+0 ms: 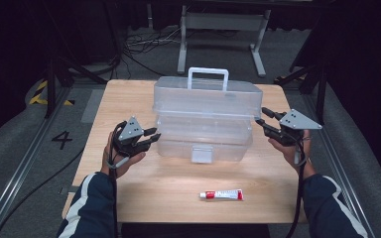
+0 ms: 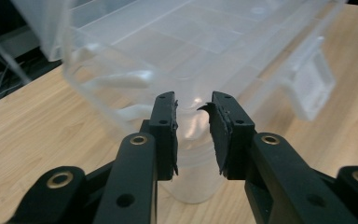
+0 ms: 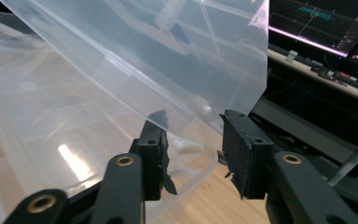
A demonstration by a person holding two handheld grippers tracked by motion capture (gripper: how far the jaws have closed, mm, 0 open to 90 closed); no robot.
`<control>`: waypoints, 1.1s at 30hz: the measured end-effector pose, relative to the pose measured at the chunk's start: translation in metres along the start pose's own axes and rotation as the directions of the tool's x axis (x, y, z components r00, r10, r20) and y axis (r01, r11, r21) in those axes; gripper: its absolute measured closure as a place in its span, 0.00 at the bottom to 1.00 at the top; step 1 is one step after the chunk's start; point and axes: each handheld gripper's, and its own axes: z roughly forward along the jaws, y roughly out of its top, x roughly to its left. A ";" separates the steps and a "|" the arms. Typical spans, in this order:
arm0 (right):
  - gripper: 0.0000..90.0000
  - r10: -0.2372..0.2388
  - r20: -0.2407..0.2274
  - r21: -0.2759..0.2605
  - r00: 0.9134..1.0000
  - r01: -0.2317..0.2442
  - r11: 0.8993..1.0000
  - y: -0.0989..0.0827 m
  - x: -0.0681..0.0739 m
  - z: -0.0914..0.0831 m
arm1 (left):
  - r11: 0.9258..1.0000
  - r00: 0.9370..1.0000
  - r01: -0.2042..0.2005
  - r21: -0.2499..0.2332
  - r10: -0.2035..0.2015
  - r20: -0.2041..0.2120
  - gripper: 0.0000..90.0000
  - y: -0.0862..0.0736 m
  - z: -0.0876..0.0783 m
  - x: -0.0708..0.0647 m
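A: The clear plastic box [image 1: 206, 121] sits in the middle of the bench [image 1: 129, 94], toward the far edge, with its white handle [image 1: 208, 78] standing up on top and its latch [image 1: 201, 153] facing the near edge.

B: And the lid?

A: In the right gripper view the lid [image 3: 135, 60] stands lifted and tilted above the lower tub [image 3: 42, 140].

B: Where are the grippers?

A: One at each end. The left gripper [image 1: 152, 137] is just beside the box's left end, low down. Its jaws are apart, with the box's rounded corner [image 2: 193, 123] showing in the gap; I see no pad pressing on it.

B: The right one?

A: The right gripper [image 1: 264, 117] is at the box's right end, higher up, by the lid's edge. Its jaws are parted too; the lid's corner hangs just above the gap, with nothing clamped.

B: Anything else on the bench?

A: A small white tube with a red cap [image 1: 222, 195] lies flat near the near edge, well apart from the box.
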 end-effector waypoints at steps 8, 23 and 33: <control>0.72 0.022 0.052 -0.048 0.998 -0.019 0.999 0.007 0.000 0.006 | 0.999 0.998 -0.031 -0.014 0.032 0.049 0.72 0.006 0.002 -0.014; 0.81 0.072 0.130 -0.065 0.989 -0.064 0.996 0.022 -0.004 0.017 | 0.997 0.994 -0.072 0.023 0.070 0.088 0.62 0.006 0.021 -0.025; 0.89 0.048 0.215 -0.032 0.975 -0.042 0.999 0.030 -0.004 0.025 | 0.992 0.986 -0.123 0.038 0.117 0.120 0.60 0.016 0.038 -0.034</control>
